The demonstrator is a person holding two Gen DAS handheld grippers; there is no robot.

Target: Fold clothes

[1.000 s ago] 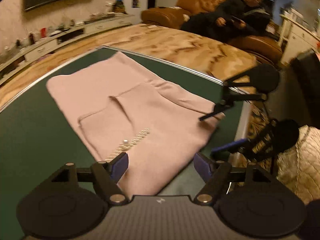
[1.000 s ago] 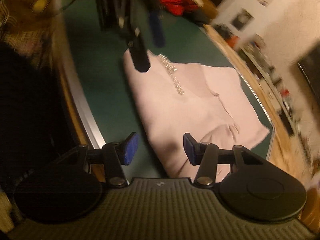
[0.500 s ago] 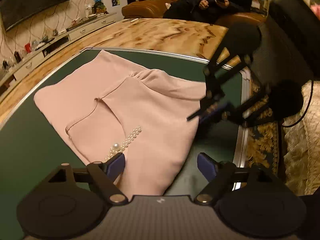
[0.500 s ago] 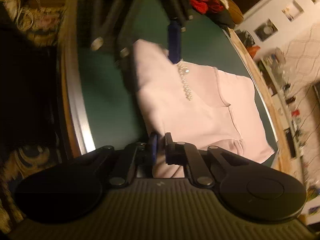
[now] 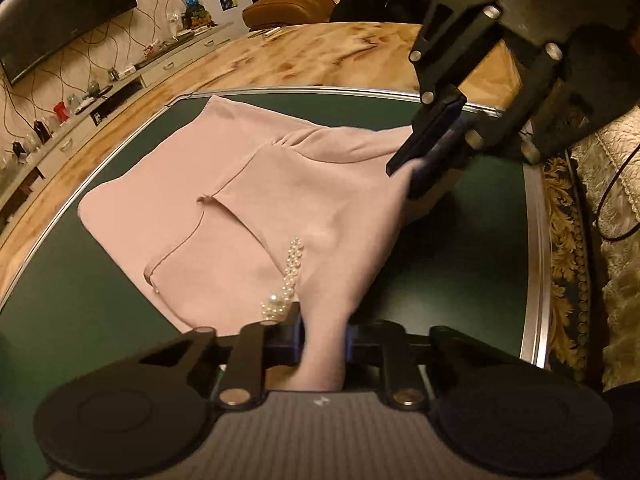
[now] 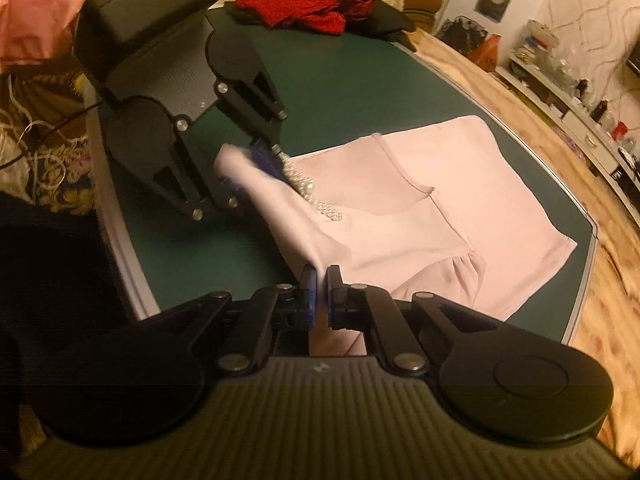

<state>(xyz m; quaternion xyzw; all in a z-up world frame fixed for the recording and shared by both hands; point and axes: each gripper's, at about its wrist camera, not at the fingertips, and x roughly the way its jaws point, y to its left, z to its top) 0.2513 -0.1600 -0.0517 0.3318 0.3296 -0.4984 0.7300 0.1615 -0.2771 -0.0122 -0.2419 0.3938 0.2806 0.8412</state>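
A pale pink fabric garment (image 5: 256, 196) with a row of small white pearl beads (image 5: 290, 272) is spread on a dark green table (image 5: 60, 312) edged in silver metal, reaching toward its far corner. The near edge of the garment, by the table's near rim, is lifted at two points. The black left gripper (image 5: 323, 342) is seen closing, with a bunched fold of pink cloth pressed between its blue pads beside the pearls. The black right gripper (image 6: 319, 294) is clenched on another pinch of the same edge. A heap of red and dark clothes (image 6: 316, 8) lies at the table's far end.
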